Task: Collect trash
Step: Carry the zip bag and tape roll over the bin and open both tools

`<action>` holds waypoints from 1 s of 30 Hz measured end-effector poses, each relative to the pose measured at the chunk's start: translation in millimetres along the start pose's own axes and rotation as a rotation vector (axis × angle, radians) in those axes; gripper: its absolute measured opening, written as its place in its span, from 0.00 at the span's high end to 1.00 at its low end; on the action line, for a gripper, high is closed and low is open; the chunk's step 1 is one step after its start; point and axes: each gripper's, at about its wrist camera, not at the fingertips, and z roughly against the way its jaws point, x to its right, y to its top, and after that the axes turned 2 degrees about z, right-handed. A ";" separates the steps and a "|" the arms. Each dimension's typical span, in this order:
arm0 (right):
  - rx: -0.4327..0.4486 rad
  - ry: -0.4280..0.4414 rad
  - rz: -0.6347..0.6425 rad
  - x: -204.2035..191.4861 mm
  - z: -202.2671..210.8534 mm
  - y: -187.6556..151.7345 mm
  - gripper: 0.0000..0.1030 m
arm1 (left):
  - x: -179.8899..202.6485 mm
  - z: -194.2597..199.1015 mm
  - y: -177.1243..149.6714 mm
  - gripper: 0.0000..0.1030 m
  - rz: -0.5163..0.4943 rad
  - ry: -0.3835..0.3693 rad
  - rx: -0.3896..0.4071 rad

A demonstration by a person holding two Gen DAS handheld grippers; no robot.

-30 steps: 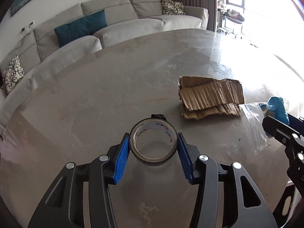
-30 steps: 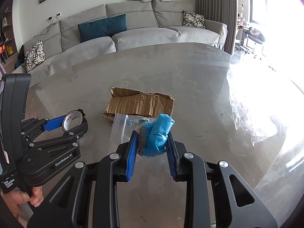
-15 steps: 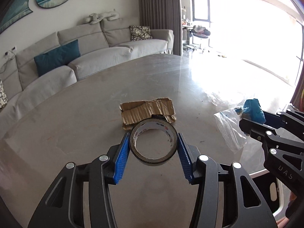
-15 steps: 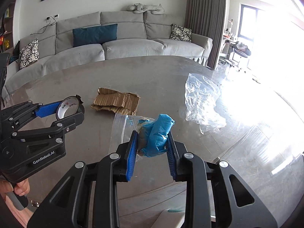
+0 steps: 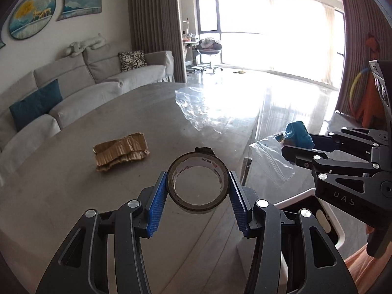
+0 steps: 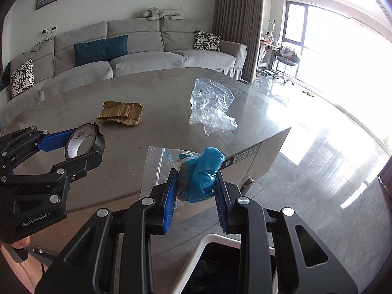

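Blue-padded left gripper (image 5: 198, 191) clamped across tape roll (image 5: 198, 182), partly spread to suit its width; right gripper (image 6: 194, 183) narrower, pinching blue wad (image 6: 202, 174) inside zip bag (image 6: 156, 169). Both loads carried clear of table (image 6: 152, 93) edge, above white-rimmed bin (image 6: 208, 241), presumably for dropping. Cardboard (image 6: 121, 115) and crumpled plastic (image 6: 212, 105) left on table, well apart from bin.

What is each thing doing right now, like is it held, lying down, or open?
Left gripper: shut on the tape roll.
Tape roll: held off the table.
Right gripper: shut on the blue wad.
Blue wad: squeezed, in a zip bag.
Zip bag: hanging, clear.
Cardboard: lying torn on the table.
Plastic wrap: lying crumpled.
Bin: open, white-rimmed.
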 end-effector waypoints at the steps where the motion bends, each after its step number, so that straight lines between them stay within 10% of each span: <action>1: -0.012 -0.006 -0.010 5.5 1.9 -7.3 0.71 | 7.2 1.5 -3.2 0.51 -0.012 -0.023 0.000; 12: -0.114 -0.090 -0.118 66.1 25.9 -86.6 0.71 | 72.6 -14.3 -42.3 0.51 0.029 -0.245 -0.131; 30: -0.325 -0.176 -0.192 113.8 -2.3 -166.7 0.71 | 207.7 -95.1 -131.7 0.51 -0.270 -0.301 -0.373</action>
